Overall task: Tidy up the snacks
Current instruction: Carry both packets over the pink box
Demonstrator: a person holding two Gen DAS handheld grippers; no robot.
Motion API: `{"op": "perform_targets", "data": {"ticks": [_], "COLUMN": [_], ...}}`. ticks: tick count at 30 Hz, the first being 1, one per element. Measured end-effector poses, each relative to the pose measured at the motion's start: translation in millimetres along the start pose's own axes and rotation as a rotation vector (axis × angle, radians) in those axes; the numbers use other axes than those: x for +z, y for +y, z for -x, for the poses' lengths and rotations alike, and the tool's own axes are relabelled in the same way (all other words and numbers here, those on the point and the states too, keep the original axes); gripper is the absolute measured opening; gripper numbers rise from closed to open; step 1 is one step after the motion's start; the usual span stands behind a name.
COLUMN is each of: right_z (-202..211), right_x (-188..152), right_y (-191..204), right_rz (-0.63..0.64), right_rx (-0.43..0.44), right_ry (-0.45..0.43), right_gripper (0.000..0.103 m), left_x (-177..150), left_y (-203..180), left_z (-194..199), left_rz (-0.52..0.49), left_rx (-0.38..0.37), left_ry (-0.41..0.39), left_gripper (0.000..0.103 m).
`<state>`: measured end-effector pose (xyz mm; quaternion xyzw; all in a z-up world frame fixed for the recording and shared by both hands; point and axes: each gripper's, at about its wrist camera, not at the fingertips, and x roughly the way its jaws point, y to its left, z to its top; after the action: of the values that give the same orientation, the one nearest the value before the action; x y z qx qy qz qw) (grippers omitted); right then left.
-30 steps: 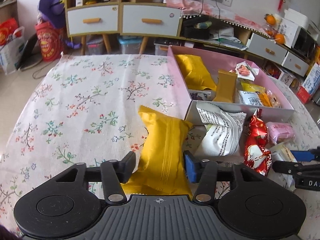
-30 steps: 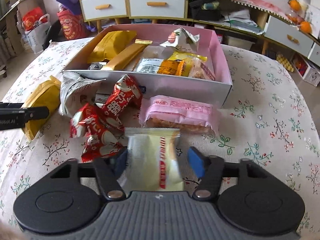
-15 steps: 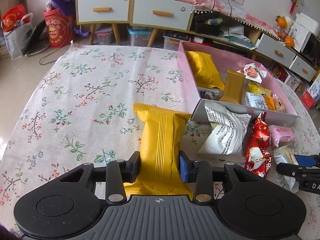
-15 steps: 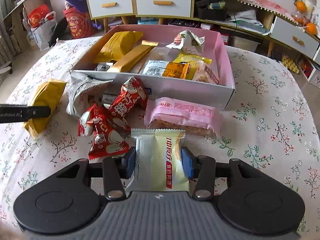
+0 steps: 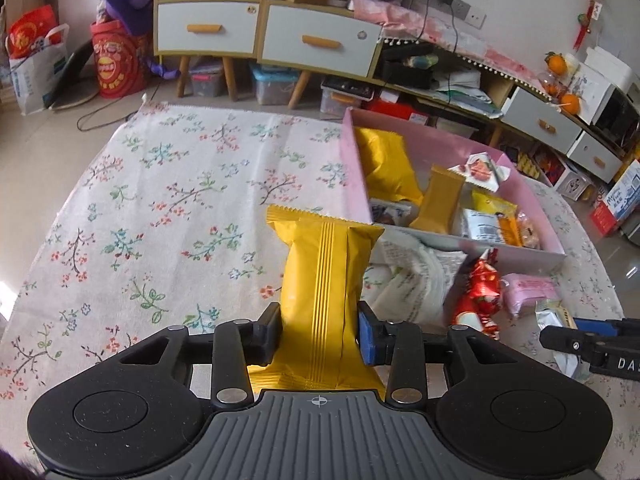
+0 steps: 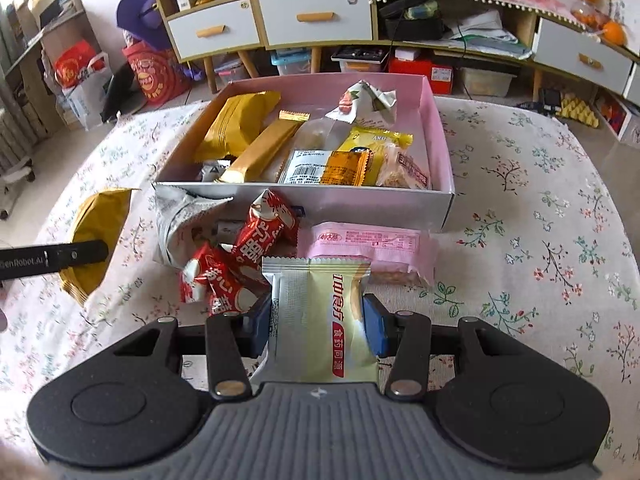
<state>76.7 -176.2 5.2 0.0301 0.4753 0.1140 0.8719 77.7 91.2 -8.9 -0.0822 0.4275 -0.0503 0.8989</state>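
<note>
On the floral tabletop (image 5: 168,208), the left gripper (image 5: 318,334) has just closed its jaws and clamps a yellow snack packet (image 5: 324,280), just left of the pink box (image 6: 436,140) of snacks. Beside it, the right gripper (image 6: 318,326) pinches a pale green packet (image 6: 320,320) in front of the box, near red wrapped snacks (image 6: 236,264) and a pink packet (image 6: 372,242).

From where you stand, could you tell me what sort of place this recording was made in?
Most likely a lived-in home room, perhaps a living room: a floral tablecloth covers the table, cluttered drawer cabinets line the wall, and oranges sit on a side unit.
</note>
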Motion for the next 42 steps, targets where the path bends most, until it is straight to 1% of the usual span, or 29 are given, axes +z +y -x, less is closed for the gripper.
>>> {"op": "perform_targets", "data": {"ticks": [3,5,7,10,14,16,18,20,22,25,27,29,33,37,42], "right_z": [6.3,11.6,17.4,22.2,18.2,12.5,7.7,5.4,4.8,1.0,0.5,-1.4,-7.1,-12.6,-24.0], "right_x": [4.1,9.4,16.1,23.0,28.0,29.5,28.9,30.1,31.8,36.0,36.9,39.1,47.5,52.1,56.7], "right_y": [-6.2,-13.5,-20.6,-28.0,-37.9,-42.9,-46.0,-46.8,-46.9,-49.5,-51.2,-54.3,-64.5,-67.6,-70.7], "right_rz": [-0.040,-0.097,-0.163,-0.225,-0.283,-0.304,-0.314,-0.295,-0.270,-0.273,-0.286,-0.291,-0.329,-0.331,-0.303], "right_rx": [0.007,0.019,0.048,0.075,0.090,0.090,0.083,0.069,0.078,0.099,0.098,0.102,0.113,0.108,0.115], "right_ry": [-0.015,-0.032,-0.059,-0.105,-0.141,-0.155,-0.165,-0.166,-0.187,-0.212,-0.241,-0.271,-0.307,-0.331,-0.323], "right_gripper": [0.044,0.044,0.044,0.044,0.044,0.044,0.044,0.044,0.044,0.044,0.044,0.044,0.044,0.044,0.044], "left_x": [4.6,7.9,12.2,17.1,22.0,23.1,25.5,28.6,33.6,40.4,46.3,52.0,61.7,62.5,66.5], "left_y": [-8.4,-14.7,-21.9,-34.3,-50.8,-58.9,-66.7,-72.6,-79.9,-95.5,-105.4,-116.4,-133.9,-139.3,-139.0], "left_z": [7.6,12.1,14.8,15.7,9.6,5.7,4.0,3.2,-2.1,-19.3,-33.1,-45.3,-65.8,-83.6,-101.4], "left_rz": [-0.001,0.009,0.026,0.029,0.022,0.016,0.008,0.004,-0.002,-0.023,-0.023,-0.039,-0.099,-0.097,-0.090], "left_rx": [-0.013,-0.025,-0.048,-0.079,-0.112,-0.115,-0.124,-0.149,-0.173,-0.213,-0.241,-0.255,-0.237,-0.217,-0.163], "left_ry": [-0.024,-0.042,-0.056,-0.073,-0.081,-0.083,-0.087,-0.101,-0.105,-0.094,-0.075,-0.063,-0.060,-0.042,-0.043], "left_gripper": [0.036,0.036,0.036,0.036,0.036,0.036,0.036,0.036,0.036,0.036,0.036,0.036,0.036,0.036,0.035]}}
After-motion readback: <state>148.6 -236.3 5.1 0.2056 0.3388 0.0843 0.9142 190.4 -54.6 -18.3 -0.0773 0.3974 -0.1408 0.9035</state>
